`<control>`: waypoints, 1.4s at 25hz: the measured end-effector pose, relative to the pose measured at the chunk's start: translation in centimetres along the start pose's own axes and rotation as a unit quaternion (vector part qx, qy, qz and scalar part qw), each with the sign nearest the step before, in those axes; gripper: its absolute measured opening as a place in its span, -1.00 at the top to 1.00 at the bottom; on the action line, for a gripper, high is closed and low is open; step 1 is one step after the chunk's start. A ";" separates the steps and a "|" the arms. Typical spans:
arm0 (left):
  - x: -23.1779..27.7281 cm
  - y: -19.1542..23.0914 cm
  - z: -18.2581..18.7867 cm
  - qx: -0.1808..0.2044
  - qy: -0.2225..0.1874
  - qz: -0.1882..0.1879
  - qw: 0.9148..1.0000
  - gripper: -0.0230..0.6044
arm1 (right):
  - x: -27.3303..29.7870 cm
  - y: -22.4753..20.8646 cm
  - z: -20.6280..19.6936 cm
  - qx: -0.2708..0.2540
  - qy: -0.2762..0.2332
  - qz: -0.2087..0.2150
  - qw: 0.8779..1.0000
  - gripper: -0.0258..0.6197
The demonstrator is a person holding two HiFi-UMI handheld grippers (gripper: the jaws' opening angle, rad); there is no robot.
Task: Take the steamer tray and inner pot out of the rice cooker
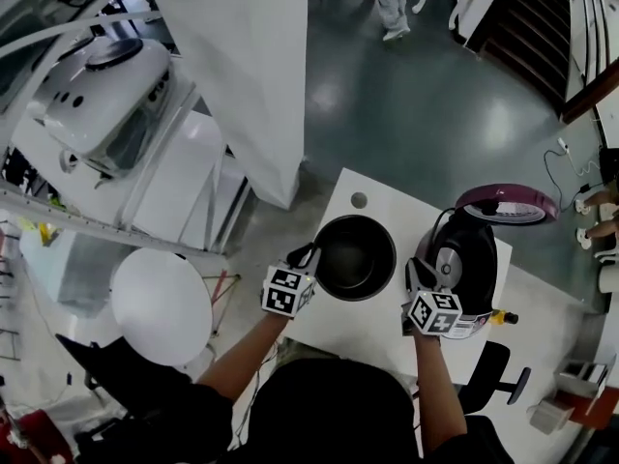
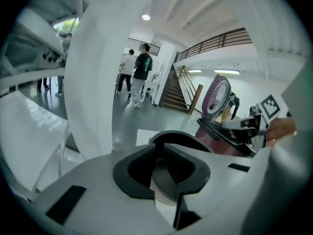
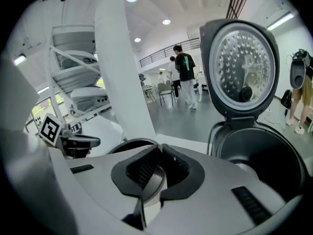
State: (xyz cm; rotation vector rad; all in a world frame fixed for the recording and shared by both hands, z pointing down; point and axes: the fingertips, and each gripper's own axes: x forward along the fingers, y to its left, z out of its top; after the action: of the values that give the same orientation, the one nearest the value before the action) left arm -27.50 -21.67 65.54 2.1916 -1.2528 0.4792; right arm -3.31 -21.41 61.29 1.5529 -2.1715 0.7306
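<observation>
**Inner pot out of the cooker, between both grippers**

Pot: the dark inner pot (image 1: 356,257) is over the white table (image 1: 387,211), just left of the rice cooker (image 1: 471,259) and apart from it. Its mouth faces up. The head view does not show whether its base touches the table top.

Cooker: the lid (image 1: 508,204) is swung up and open. The right gripper view looks into the dark cavity, with the perforated inner face of the lid above it.

Left gripper (image 2: 161,148): at the pot's left rim. Its jaws stand a little apart, with the rim and a strip of the silvery outer wall showing in the gap. The pads do not look pressed on it, so I note this one as released, though the rim is between the jaws.

Right gripper (image 3: 159,153): at the pot's right rim, on the side toward the cooker. Its jaws are drawn nearly together with the thin pot wall running up between the ribbed pads, so it is clenched on the pot.

Both grippers point forward and downward, and each marker cube faces the head camera.

Surroundings: people stand on the grey floor (image 1: 426,95) well beyond the table, near a staircase.
</observation>
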 end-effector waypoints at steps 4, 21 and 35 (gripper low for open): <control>-4.3 -4.6 1.8 0.012 -0.060 -0.031 0.998 0.85 | -5.0 1.5 1.3 -0.023 -0.030 0.031 0.999 0.87; -14.3 -27.0 0.7 0.004 -0.143 -0.081 0.986 0.91 | -29.2 -7.5 -2.6 -0.035 -0.112 0.010 0.993 0.92; -20.7 -41.2 -7.2 0.073 -0.177 -0.043 0.980 0.91 | -44.1 -11.9 -11.1 -0.029 -0.171 -0.012 0.985 0.92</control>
State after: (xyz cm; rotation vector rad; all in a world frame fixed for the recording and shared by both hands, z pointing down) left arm -2.30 13.22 47.53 2.5251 -1.3287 0.1511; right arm 22.18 15.49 47.26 1.7774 -2.3814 0.4102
